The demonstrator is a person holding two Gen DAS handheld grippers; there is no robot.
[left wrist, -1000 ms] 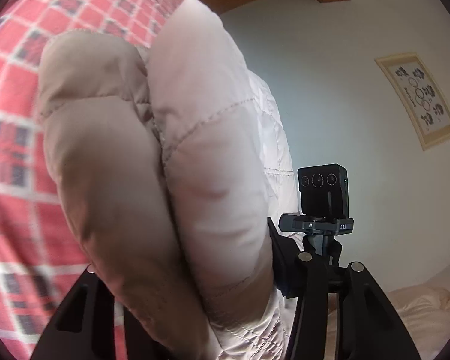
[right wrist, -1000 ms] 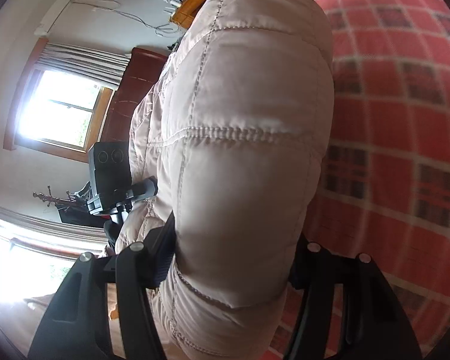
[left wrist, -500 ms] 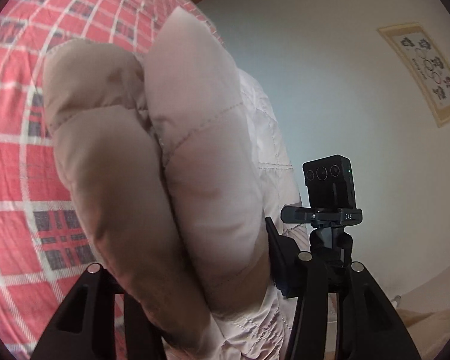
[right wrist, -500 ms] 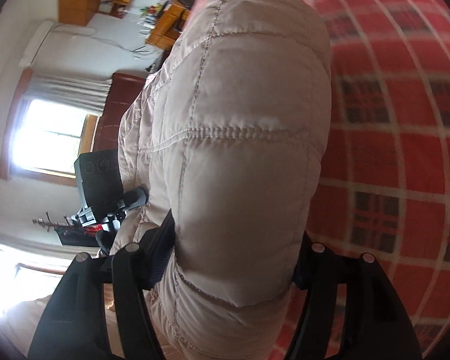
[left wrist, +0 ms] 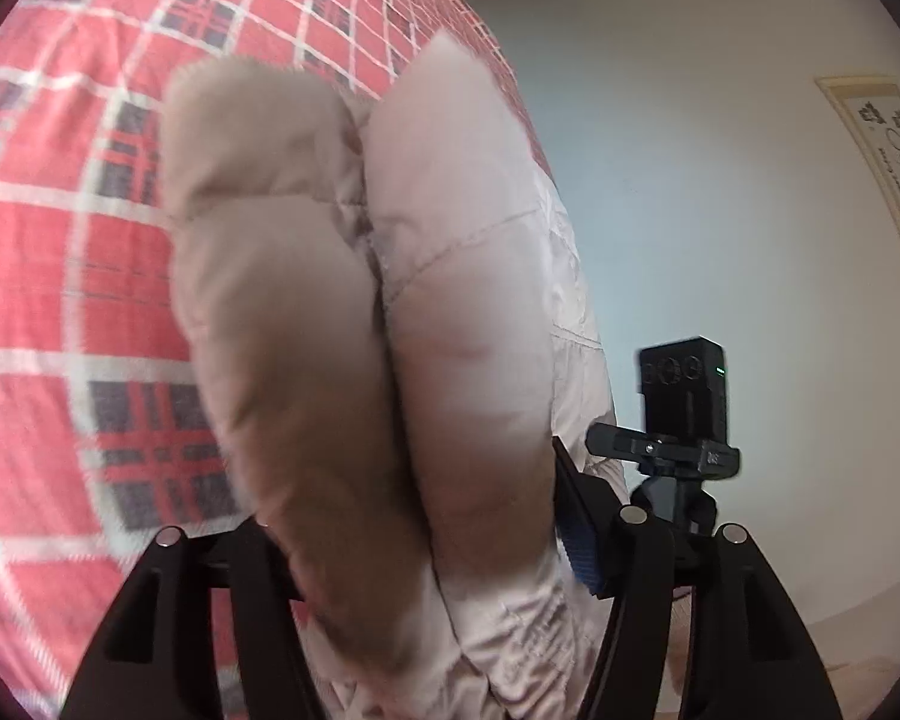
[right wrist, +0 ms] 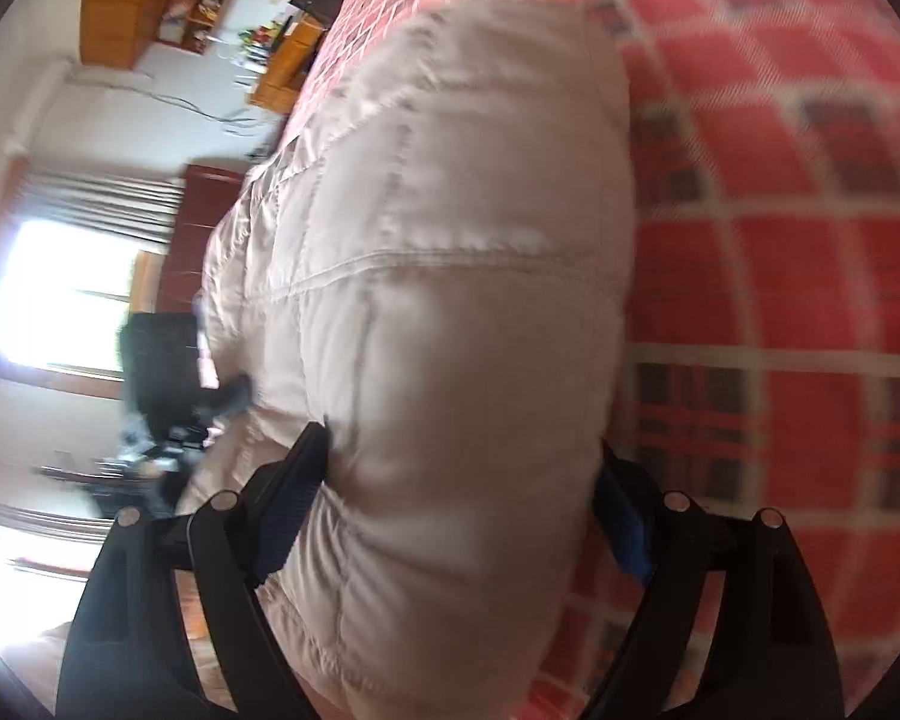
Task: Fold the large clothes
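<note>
Red plaid bed (left wrist: 60,276) below, puffy quilted beige jacket (left wrist: 342,324) held above it, soft, light, bulky, best pinched at a stitched seam: left tongs (left wrist: 414,546) clamped on a doubled fold, right tongs (right wrist: 462,480) clamped on one thick panel, both pointing forward.

No text can be read anywhere.

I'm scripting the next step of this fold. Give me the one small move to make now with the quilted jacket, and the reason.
Probably carry both grips on across and lower the jacket onto the bedspread before letting go. The left gripper pinches a doubled edge of the quilted jacket, the right gripper clamps a puffy panel, and the red plaid bedspread lies just beyond. Opening now would likely spill the fold.
</note>
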